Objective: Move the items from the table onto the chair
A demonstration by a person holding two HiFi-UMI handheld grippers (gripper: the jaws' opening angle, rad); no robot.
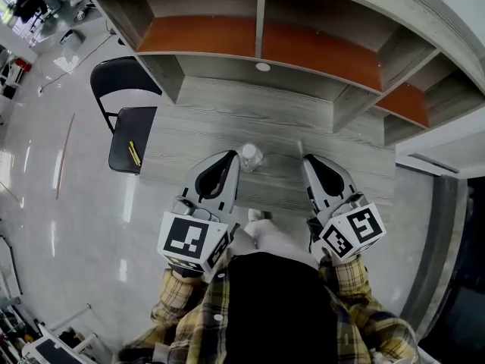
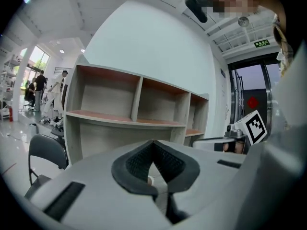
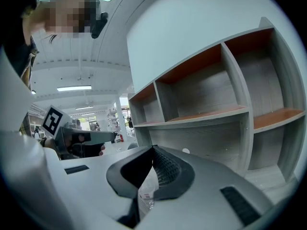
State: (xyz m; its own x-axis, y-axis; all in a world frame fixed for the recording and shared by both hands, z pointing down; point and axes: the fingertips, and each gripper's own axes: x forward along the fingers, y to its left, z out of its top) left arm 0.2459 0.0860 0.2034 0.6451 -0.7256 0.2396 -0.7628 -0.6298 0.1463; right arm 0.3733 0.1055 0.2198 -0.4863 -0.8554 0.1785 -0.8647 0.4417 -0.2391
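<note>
I hold the left hand-held gripper (image 1: 230, 158) and right hand-held gripper (image 1: 310, 161) closed and empty, flanking the upright bottle (image 1: 250, 157) on the surface (image 1: 227, 108), left one nearer.

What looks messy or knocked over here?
Nothing stands out. The clear bottle seems to stand upright on the table, with nothing spilled around it. A yellow stick-like thing lies flat on the chair seat.

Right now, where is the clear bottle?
In the head view, the clear bottle sits on the grey table between the left gripper and the right gripper, nearer the left.
</note>
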